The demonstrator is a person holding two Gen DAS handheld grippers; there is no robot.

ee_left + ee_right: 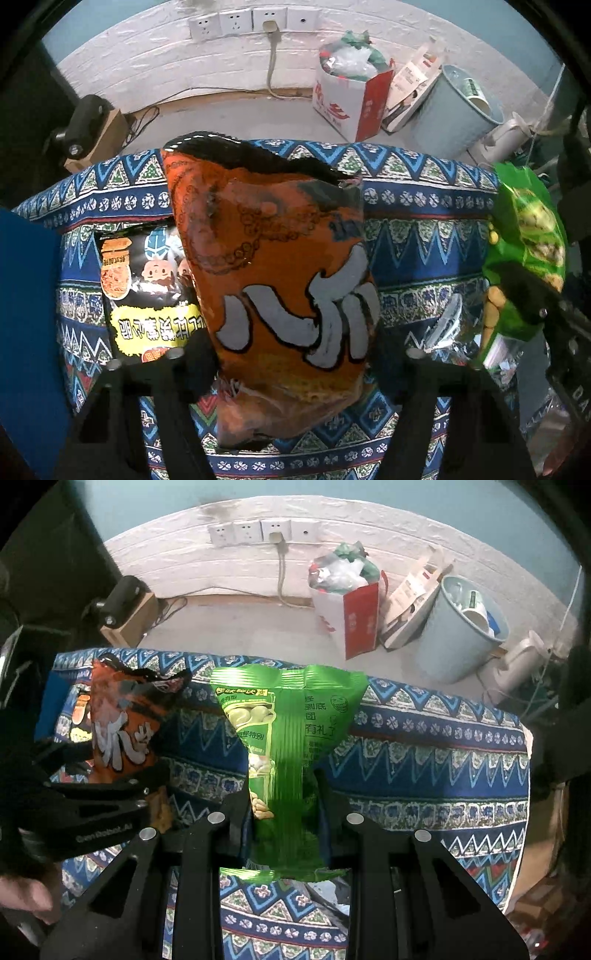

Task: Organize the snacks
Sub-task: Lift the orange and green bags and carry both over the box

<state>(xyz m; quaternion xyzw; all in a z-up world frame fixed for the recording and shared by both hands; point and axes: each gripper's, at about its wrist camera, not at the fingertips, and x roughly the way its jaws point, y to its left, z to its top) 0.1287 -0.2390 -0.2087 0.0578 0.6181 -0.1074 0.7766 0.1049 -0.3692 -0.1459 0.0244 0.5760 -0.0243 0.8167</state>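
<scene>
My left gripper (295, 354) is shut on an orange snack bag (280, 273) with big white characters and holds it upright above the patterned cloth. It also shows in the right wrist view (122, 720), with the left gripper (110, 805) at the left. My right gripper (282, 797) is shut on a green snack bag (284, 738), pinched at its lower half and held upright. That green bag appears at the right edge of the left wrist view (524, 251). A black snack bag (147, 291) lies flat on the cloth, left of the orange one.
The table is covered with a blue patterned cloth (424, 760). A blue object (29, 332) stands at the left edge. Silvery wrappers (450, 325) lie at the right. Beyond the table, a red and white paper bag (347, 616) and a grey bin (458, 627) stand on the floor.
</scene>
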